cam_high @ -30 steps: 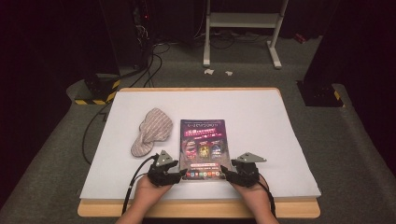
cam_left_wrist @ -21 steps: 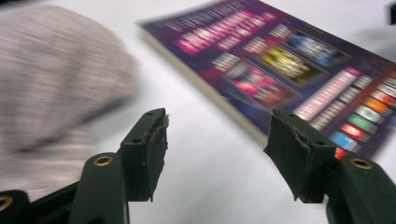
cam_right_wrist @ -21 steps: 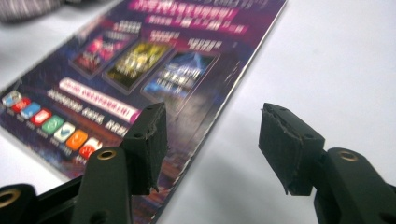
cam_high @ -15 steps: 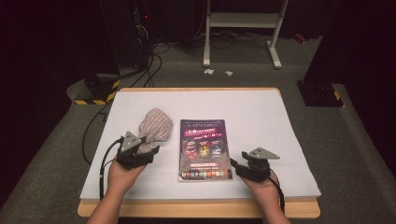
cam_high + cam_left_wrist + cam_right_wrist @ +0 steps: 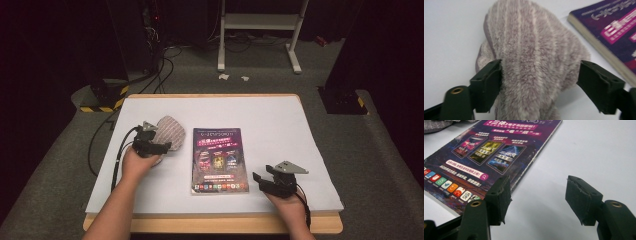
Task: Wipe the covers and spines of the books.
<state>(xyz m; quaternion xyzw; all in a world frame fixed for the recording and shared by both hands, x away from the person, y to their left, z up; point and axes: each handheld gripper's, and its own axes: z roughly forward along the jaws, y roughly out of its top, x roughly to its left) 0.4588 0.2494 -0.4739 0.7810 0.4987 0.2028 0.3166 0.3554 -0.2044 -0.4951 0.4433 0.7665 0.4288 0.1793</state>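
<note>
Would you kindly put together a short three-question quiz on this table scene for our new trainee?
1. True or false: the book lies closed, cover up, on the white sheet.
2. What lies between the jaws of the left gripper? A) the book B) the fluffy striped cloth C) a cable
3. On which side of the book, as the high view shows it, does the right gripper sit?

Key
1. True.
2. B. The cloth lies between the spread jaws; the far jaw stands clear of it.
3. To its right, near the lower corner, jaws open over bare sheet.
</note>
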